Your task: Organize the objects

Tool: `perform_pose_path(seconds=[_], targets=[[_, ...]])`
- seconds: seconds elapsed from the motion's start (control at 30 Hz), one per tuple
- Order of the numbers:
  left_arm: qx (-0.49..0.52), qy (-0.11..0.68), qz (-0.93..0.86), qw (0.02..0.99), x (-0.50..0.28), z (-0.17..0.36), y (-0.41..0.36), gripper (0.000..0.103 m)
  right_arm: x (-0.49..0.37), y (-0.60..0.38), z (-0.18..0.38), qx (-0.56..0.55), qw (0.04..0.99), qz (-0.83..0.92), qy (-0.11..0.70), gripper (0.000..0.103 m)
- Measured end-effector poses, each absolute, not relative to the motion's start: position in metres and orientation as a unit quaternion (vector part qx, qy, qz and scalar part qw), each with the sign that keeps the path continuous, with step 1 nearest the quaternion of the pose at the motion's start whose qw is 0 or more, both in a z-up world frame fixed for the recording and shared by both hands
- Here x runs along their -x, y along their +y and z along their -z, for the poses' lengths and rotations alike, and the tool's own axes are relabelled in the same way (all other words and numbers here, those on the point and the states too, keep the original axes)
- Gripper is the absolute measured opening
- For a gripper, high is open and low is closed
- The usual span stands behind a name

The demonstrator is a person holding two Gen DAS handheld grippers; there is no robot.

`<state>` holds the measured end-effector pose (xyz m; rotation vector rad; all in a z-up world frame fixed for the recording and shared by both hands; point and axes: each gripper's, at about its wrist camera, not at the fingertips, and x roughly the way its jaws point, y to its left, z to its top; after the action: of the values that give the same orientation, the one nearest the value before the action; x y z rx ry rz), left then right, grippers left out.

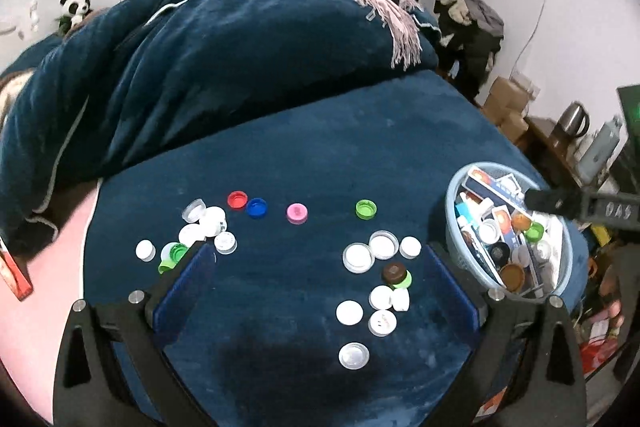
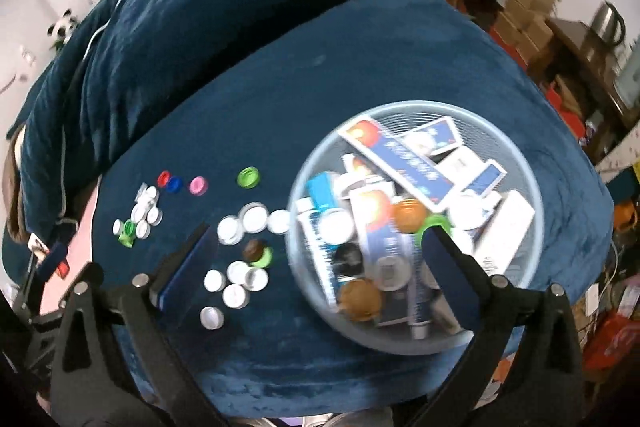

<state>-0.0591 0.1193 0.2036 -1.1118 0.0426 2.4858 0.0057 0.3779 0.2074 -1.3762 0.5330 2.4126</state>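
Caps (image 1: pixel 372 255) scattered on blue bedspread (image 1: pixel 360 147), loose, left of basket (image 2: pixel 500 131). R gripper (image 2: pixel 320 239) over basket, fingers apart, holding nothing. L gripper (image 1: pixel 320 259) above caps, apart too. Looks like mid-sorting; next: drop onto a cap, pinch, carry to basket.

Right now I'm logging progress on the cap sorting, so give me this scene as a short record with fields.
surface: blue blanket on a bed
container: round light-blue basket, holding boxes, tubes and several caps
loose caps: many, mostly white, in two clusters on the blanket
coloured caps in a row: red cap, blue cap, pink cap, green cap
left gripper: open, empty, over the caps
right gripper: open, empty, one finger over the basket
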Motion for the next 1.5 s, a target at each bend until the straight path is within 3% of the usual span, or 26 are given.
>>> perform_pose_path(seconds=[0.27,0.6,0.8,1.17,1.33,1.43,1.5], targets=[[0.454,-0.023,-0.871,0.185,0.094,-0.141,0.088,0.102,0.029,0.317,-0.188,0.52,0.095,-0.833,0.162,0.103],[0.482,-0.004,-0.859,0.172,0.099,-0.068,0.065,0.102,0.036,0.284,-0.103,0.522,0.111,-0.822,0.201,0.102],[0.477,-0.014,-0.864,0.163,0.099,-0.06,0.046,0.102,0.044,0.264,-0.071,0.507,0.122,-0.835,0.175,0.102],[0.46,-0.027,-0.88,0.114,0.094,-0.058,-0.004,0.102,0.054,0.25,-0.028,0.455,0.225,-0.847,0.159,0.103],[0.425,-0.072,-0.9,0.057,0.089,-0.071,-0.043,0.102,0.082,0.19,-0.036,0.459,0.038,-0.879,0.121,0.102],[0.42,-0.095,-0.902,0.041,0.089,-0.075,-0.056,0.102,0.076,0.178,-0.057,0.43,0.026,-0.897,0.099,0.102],[0.424,-0.107,-0.898,0.04,0.09,-0.075,-0.058,0.102,0.07,0.185,-0.066,0.411,0.068,-0.906,0.078,0.103]])
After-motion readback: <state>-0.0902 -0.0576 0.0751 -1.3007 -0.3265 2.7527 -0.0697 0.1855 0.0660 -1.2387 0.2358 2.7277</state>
